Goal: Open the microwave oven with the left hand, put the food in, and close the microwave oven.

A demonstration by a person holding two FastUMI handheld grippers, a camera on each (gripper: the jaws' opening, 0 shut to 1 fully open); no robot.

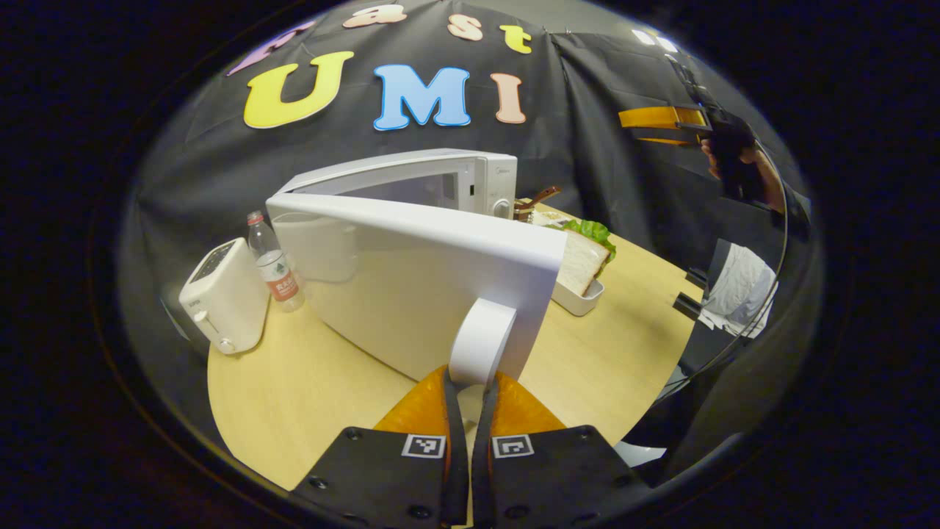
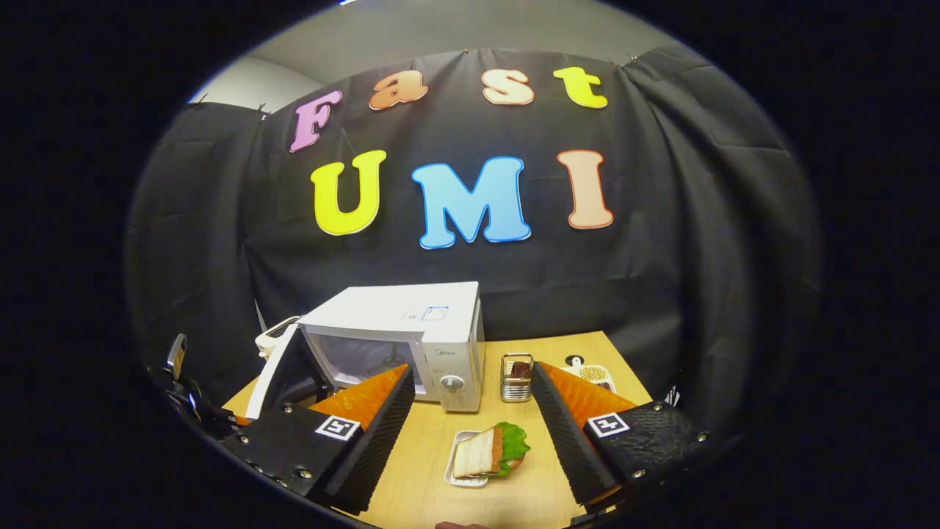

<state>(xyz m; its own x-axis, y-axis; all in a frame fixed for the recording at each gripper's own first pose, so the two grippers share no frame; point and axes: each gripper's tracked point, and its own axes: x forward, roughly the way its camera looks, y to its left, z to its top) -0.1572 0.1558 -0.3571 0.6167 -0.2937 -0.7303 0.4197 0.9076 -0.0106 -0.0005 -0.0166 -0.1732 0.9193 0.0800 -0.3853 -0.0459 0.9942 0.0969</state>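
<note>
In the left gripper view, the left gripper (image 1: pixel 470 400) is seen with its jaws clenched on the white door handle (image 1: pixel 481 342) of the microwave oven (image 1: pixel 448 180), and the door (image 1: pixel 411 286) is held swung wide open toward the camera. A toaster (image 1: pixel 224 294) and a water bottle (image 1: pixel 275 264) are found on the worktop (image 1: pixel 609 353) beside the door.

In the right gripper view, the right gripper (image 2: pixel 470 433) is held above the worktop with its jaws released and spread wide. The sandwich (image 2: pixel 490 450), in a small white tray (image 2: pixel 457 463), is seen lying between the jaws but well below them, untouched, in front of the oven. A metal basket (image 2: pixel 516 378) is placed just beside the oven.
</note>
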